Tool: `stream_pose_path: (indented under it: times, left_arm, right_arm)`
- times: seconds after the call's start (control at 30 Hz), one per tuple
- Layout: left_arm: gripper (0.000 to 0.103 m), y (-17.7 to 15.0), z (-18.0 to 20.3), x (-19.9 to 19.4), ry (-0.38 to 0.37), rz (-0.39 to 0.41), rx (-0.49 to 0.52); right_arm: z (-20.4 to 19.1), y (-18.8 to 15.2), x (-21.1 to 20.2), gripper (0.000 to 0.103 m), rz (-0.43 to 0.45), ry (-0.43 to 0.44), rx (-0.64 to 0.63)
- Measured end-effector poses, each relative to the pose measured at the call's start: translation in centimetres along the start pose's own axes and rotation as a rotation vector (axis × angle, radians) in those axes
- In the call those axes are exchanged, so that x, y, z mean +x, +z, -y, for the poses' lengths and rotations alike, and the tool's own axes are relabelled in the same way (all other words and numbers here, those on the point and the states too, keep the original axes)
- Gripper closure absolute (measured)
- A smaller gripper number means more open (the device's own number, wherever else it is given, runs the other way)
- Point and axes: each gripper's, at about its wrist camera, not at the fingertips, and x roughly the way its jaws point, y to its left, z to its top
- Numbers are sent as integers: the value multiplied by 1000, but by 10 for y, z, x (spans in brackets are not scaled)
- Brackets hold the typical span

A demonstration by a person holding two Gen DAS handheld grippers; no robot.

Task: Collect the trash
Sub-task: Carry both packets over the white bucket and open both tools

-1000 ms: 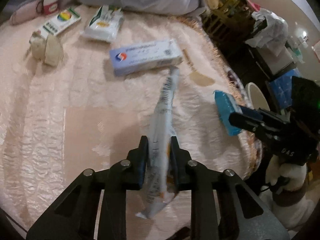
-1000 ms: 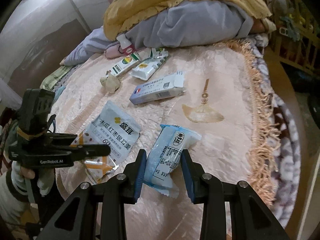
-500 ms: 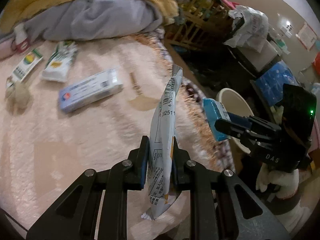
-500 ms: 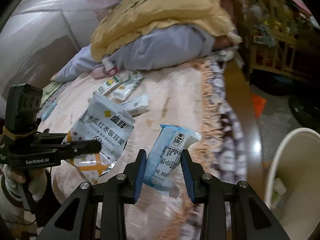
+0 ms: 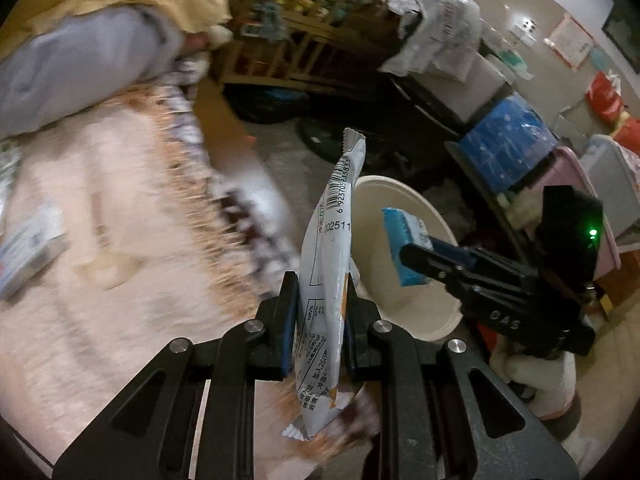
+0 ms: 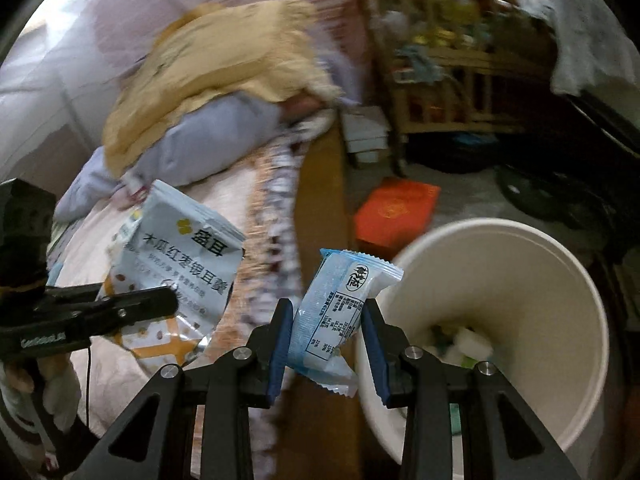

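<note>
Left hand-held gripper [image 5: 319, 312]: nearest in the left wrist view, black with blue pads, clamped on a flat white and orange foil sachet [image 5: 325, 280] printed with a barcode; the sachet stands on edge between the pads, its crimped top pointing up and away.
Right hand-held gripper [image 6: 326, 332]: nearest in the right wrist view, jaws closed on a light blue plastic snack wrapper [image 6: 338, 312] with black print; the wrapper leans to the right, its upper corner over the bin's near rim.
Left sachet seen from the right: its printed white face [image 6: 176, 272] hangs at the left of that view, over the bed's edge, pinched low down by the black fingers.
Right wrapper seen from the left: its blue end [image 5: 404, 250] shows in front of the bin's opening.
Gloved hand [image 5: 536, 384]: white glove under the right hand-held gripper's body, at the right.
Round cream plastic waste bin [image 6: 560, 280]: on the floor just beside the bed, to the right; white and pale green scraps lie at its bottom.
Bed with pink quilted cover [image 5: 100, 240]: left, its fringed border blurred.
Orange flat box [image 6: 396, 210]: on the floor beyond the bin.
Grey and yellow bedding [image 6: 224, 92]: heaped at the bed's far end.
Wooden shelf rack [image 6: 448, 80]: far right, cluttered, too blurred to read.
</note>
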Motion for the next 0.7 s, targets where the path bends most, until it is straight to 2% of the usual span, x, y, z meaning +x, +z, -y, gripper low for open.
stream_pose_path:
  times: [0.23,0.47,0.57,0.63,0.7]
  left_arm:
    - [86,17,29,51,-55,-41,7]
    - [85,19,44,88,-78,-68,1]
    - [74,18,51,99,-82,-77,21]
    - [56,16,52,100,-80,-79,26]
    - [53,15,50,96,-71,-66,28]
  right_arm:
    - [57,-4,-3,69,0,-64,124]
    - [87,-11,-4,67,18,-101,220]
    - [96,-12,-8,58,45,-137,258]
    - [101,-13,-11,57,64,-145,280]
    - [102,-13,-12,57,63,-140,285]
